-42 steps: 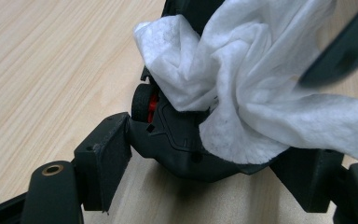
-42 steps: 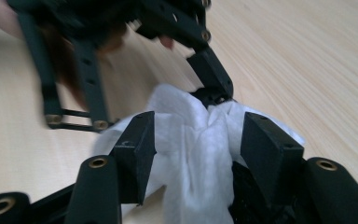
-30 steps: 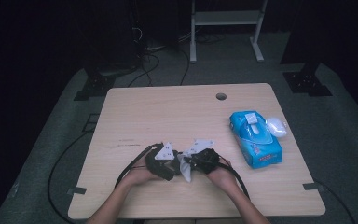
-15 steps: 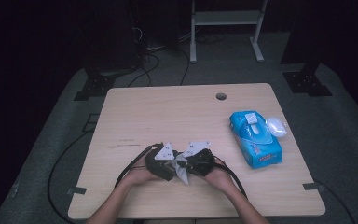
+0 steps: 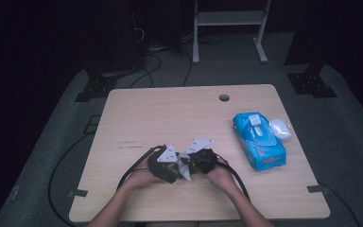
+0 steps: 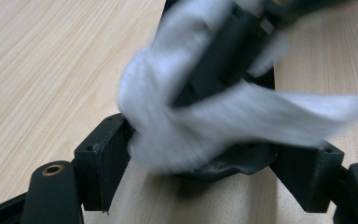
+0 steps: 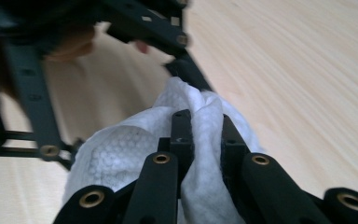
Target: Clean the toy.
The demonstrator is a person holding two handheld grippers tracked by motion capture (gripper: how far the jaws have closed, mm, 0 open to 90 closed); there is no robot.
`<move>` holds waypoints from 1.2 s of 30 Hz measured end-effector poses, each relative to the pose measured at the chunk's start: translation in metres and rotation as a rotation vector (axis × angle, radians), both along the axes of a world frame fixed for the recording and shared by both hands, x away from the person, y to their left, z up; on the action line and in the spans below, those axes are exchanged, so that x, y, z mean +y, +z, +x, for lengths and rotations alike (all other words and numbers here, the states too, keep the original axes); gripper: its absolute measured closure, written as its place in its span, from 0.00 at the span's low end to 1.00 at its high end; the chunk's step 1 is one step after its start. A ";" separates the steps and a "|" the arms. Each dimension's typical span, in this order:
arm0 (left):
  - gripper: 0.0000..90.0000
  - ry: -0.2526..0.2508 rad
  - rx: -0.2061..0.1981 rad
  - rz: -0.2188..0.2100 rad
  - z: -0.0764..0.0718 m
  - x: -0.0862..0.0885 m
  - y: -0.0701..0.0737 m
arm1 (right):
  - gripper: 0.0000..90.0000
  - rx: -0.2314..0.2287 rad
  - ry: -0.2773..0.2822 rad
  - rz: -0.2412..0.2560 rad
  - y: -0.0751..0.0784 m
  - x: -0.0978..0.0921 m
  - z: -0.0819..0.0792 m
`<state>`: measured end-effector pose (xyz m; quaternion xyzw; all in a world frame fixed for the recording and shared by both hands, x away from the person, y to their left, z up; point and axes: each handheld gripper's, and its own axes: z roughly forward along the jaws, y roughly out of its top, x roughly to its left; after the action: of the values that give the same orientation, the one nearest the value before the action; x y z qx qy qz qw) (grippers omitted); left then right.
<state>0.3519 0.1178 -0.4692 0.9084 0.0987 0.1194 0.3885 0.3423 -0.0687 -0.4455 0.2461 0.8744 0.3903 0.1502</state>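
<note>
A white wipe (image 5: 184, 166) hangs between the two grippers near the table's front edge, at the middle. My right gripper (image 7: 205, 123) is shut on the wipe (image 7: 121, 158), which bunches around its two jaws. My left gripper (image 6: 209, 158) is open, its jaws wide apart on either side of the wipe (image 6: 182, 126) and of the right gripper's jaw tips. In the high view the left gripper (image 5: 168, 163) and the right gripper (image 5: 199, 158) point at each other, almost touching, each held in a hand.
A blue pack of wipes (image 5: 260, 142) lies at the right of the wooden table (image 5: 170, 113), with a small white object (image 5: 280, 127) against its far right side. A round cable hole (image 5: 224, 98) sits near the far edge. Cables trail off the front.
The right gripper has shifted a little to the left, closer to the left gripper, with the wipe in it. The left gripper has barely moved.
</note>
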 end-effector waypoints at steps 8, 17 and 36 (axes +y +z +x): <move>0.27 -0.003 -0.005 0.007 -0.001 -0.001 0.000 | 0.89 0.003 0.074 -0.001 -0.002 0.018 -0.006; 0.27 -0.007 0.006 -0.002 0.000 -0.002 0.000 | 0.89 -0.017 0.028 -0.015 0.001 0.012 -0.001; 0.27 -0.004 0.010 -0.008 0.000 0.000 0.000 | 0.89 -0.056 -0.031 -0.052 0.001 -0.007 0.002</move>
<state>0.3522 0.1175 -0.4693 0.9077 0.0991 0.1139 0.3916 0.3445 -0.0753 -0.4442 0.2446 0.8757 0.3717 0.1873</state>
